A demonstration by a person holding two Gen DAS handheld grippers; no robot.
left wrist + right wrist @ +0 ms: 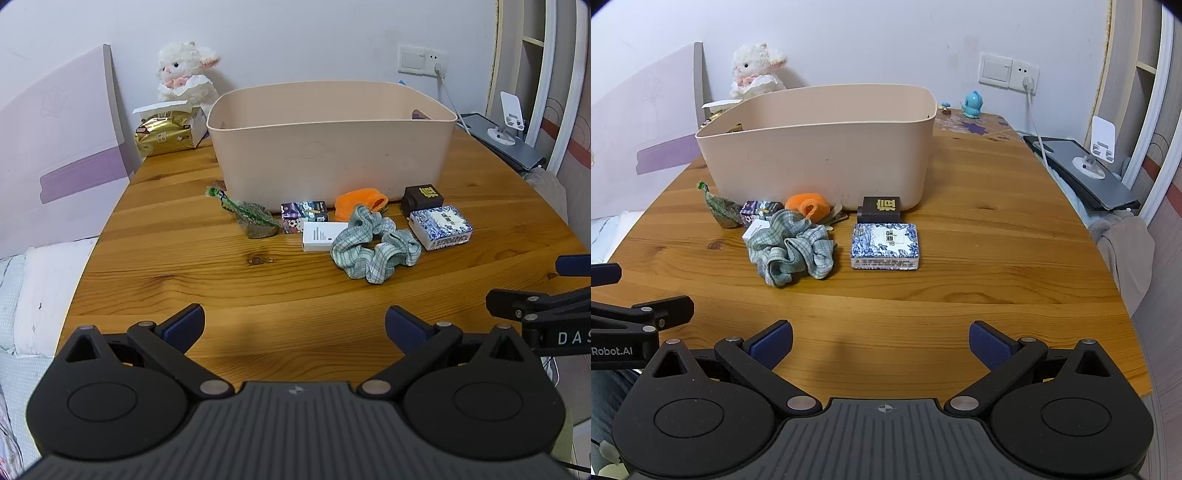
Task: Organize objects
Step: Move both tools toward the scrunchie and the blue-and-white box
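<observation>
Nearest in each wrist view is that camera's own gripper. The left gripper [294,325] has its two fingers spread wide with nothing between them, and the right gripper [881,341] is spread just as wide and also empty. Both hover over the near, bare part of the wooden table [221,288]. Each gripper shows at the edge of the other's view, cut off by the frame.

Farther in, seven small things lie in a loose cluster in front of the bin. There is one plaid scrunchie [792,249], one blue-and-white patterned box [884,246] just right of it, and one white box [322,236], partly hidden under the scrunchie in the right view. Behind these are one colourful printed box [303,216], one green beaded piece [251,218] whose shape is hard to make out, one orange cloth item [808,206] and one black box with gold lettering [881,208].

Behind them stands one beige plastic bin [332,155]; its floor is hidden by the near wall.

At the back are one gold packet [164,134], partly hidden in the right view, and one white plush lamb [184,72].
</observation>
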